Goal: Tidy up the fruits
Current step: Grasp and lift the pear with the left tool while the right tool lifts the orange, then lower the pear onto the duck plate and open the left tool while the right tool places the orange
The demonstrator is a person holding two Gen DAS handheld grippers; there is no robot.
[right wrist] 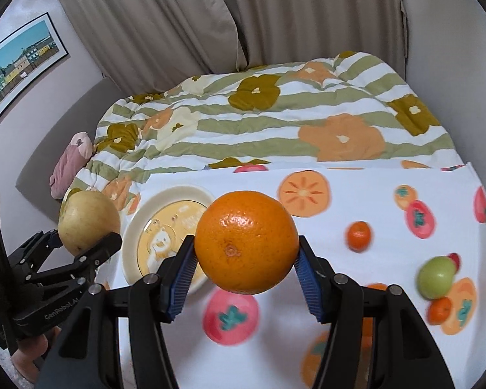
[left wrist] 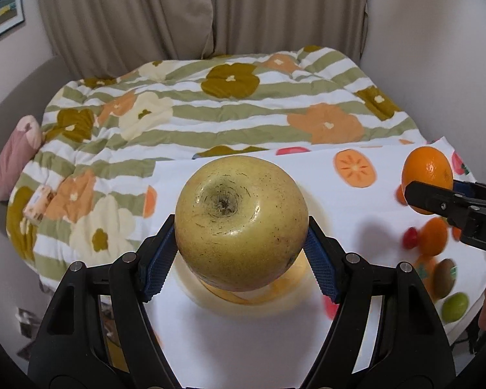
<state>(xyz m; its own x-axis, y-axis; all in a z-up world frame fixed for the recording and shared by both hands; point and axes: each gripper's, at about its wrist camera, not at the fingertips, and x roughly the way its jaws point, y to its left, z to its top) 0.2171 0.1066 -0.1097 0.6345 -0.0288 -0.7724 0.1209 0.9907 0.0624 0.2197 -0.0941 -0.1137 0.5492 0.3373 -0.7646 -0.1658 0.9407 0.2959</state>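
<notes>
My left gripper [left wrist: 241,256] is shut on a large yellow pear [left wrist: 241,222], held above a cream plate [left wrist: 285,295] whose rim shows under the fruit. My right gripper [right wrist: 246,270] is shut on a big orange [right wrist: 246,241], raised over the white fruit-print cloth [right wrist: 356,194]. In the right wrist view the plate [right wrist: 165,201] lies to the left, and the pear [right wrist: 87,220] hangs past its left edge in the left gripper [right wrist: 90,243]. In the left wrist view the orange [left wrist: 427,170] and the right gripper [left wrist: 431,194] appear at the far right.
Loose fruit lies on the cloth at the right: a small mandarin [right wrist: 358,236], a green fruit [right wrist: 436,277], another mandarin [right wrist: 440,309], and a kiwi [left wrist: 444,275] with a cherry tomato [left wrist: 410,237]. A flowered striped quilt [left wrist: 230,110] covers the bed behind. Curtains hang beyond.
</notes>
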